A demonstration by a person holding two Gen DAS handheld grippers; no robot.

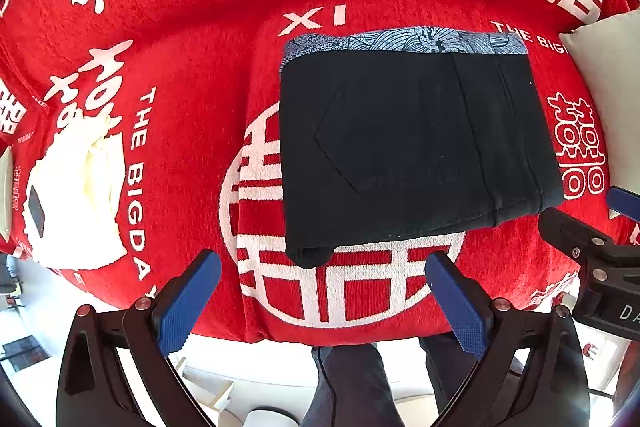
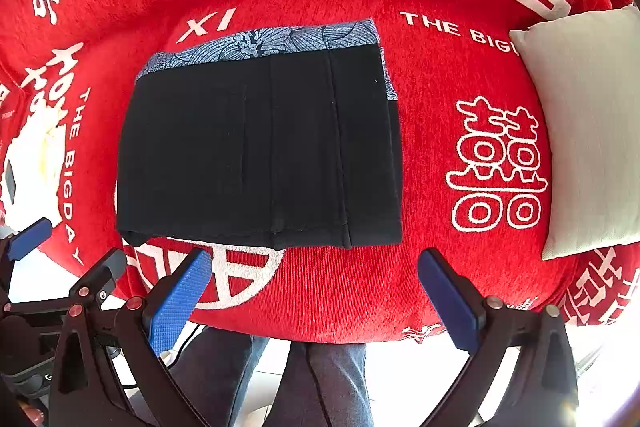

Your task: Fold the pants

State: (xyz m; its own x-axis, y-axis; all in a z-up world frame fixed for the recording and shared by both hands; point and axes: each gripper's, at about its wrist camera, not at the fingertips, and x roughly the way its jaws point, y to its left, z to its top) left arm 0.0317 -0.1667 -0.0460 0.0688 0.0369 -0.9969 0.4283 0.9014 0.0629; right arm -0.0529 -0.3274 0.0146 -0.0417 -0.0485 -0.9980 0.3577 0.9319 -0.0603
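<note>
Black pants [image 1: 412, 151] lie folded into a compact rectangle on the red blanket [image 1: 192, 27], with a blue patterned band [image 1: 420, 39] showing along the far edge. The same pants [image 2: 260, 151] fill the middle of the right wrist view. My left gripper [image 1: 324, 291] is open, hovering just short of the near edge of the pants with nothing between its blue pads. My right gripper [image 2: 316, 287] is also open and empty, near the front edge of the seat. The right gripper's body [image 1: 592, 251] shows at the right edge of the left wrist view.
A red blanket [image 2: 440, 267] with white characters covers a sofa seat and back. A pale cushion [image 2: 592, 131] leans at the right. A cream cloth bundle [image 1: 76, 195] with a dark object lies at the left. A person's legs [image 2: 320, 383] stand below the seat edge.
</note>
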